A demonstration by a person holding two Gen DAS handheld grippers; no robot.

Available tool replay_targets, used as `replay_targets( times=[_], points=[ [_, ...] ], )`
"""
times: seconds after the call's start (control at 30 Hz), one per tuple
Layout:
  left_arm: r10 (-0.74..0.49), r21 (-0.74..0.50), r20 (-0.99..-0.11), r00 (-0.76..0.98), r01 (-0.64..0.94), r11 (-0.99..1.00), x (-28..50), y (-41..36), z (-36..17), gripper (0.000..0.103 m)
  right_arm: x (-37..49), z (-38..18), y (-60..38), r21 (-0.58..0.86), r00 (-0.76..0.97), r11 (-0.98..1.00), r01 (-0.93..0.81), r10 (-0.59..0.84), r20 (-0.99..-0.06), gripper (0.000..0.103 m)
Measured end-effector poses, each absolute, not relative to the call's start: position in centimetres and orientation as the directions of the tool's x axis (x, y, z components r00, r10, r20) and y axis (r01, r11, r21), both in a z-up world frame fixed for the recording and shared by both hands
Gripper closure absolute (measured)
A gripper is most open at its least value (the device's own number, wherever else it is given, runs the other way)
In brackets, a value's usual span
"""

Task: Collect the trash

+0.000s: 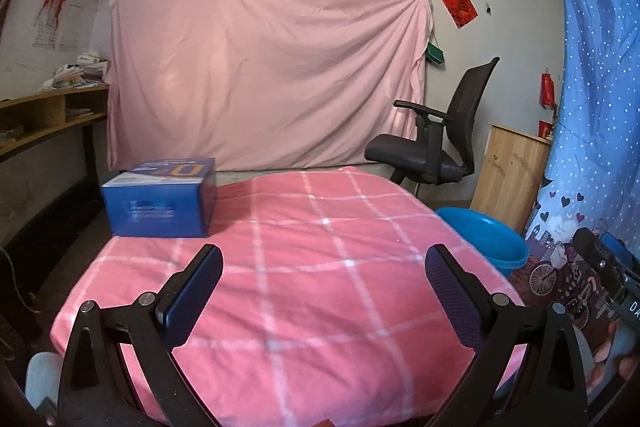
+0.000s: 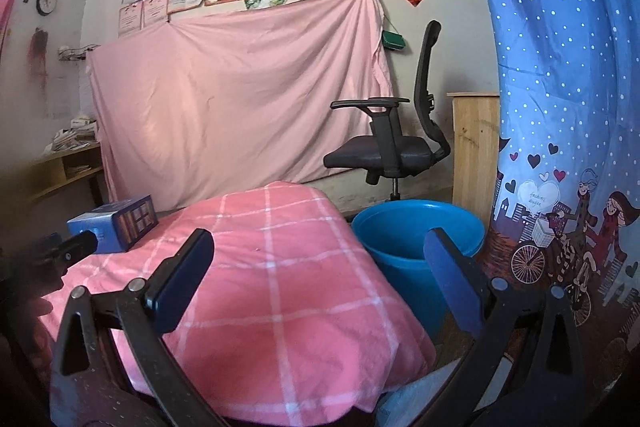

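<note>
A blue cardboard box (image 1: 160,197) sits at the far left corner of a surface covered with a pink checked cloth (image 1: 304,267); the right wrist view shows the same box (image 2: 114,225) at far left. A blue plastic bin (image 2: 412,247) stands on the floor beside the cloth's right edge, also seen as the bin (image 1: 486,237) in the left wrist view. My left gripper (image 1: 324,267) hovers open over the cloth, nothing between its fingers. My right gripper (image 2: 318,253) is open too, near the cloth's right edge, its right finger in front of the bin. No loose trash shows on the cloth.
A black office chair (image 2: 394,143) stands behind the bin, a wooden cabinet (image 2: 474,147) beside it. A blue dotted curtain (image 2: 560,107) hangs at right. A pink sheet (image 1: 260,67) covers the back wall. A wooden shelf desk (image 1: 48,115) runs along the left.
</note>
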State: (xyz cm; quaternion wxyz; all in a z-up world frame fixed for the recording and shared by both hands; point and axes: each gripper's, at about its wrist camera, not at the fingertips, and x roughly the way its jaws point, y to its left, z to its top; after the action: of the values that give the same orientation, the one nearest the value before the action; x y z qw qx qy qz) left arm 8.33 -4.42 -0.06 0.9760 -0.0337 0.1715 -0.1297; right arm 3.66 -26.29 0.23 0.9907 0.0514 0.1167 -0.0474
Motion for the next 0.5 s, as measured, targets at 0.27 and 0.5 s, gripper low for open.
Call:
replay_targets(
  times=[0.27,0.5],
  points=[
    [-0.245,-0.105,-0.296,0.923,0.223,0.969,5.5,-3.3,-0.3,0.003,1.7,0.0,-24.6,0.072,0.969,0.992,0.103,-0.084,-0.234,0.000],
    [-0.234,-0.100,-0.287,0.929,0.214,0.972,3.3,-2.7,-1.0,0.003,-0.1,-0.3,-23.7,0.063,0.969,0.990,0.124,-0.108,-0.224,0.000]
  ],
)
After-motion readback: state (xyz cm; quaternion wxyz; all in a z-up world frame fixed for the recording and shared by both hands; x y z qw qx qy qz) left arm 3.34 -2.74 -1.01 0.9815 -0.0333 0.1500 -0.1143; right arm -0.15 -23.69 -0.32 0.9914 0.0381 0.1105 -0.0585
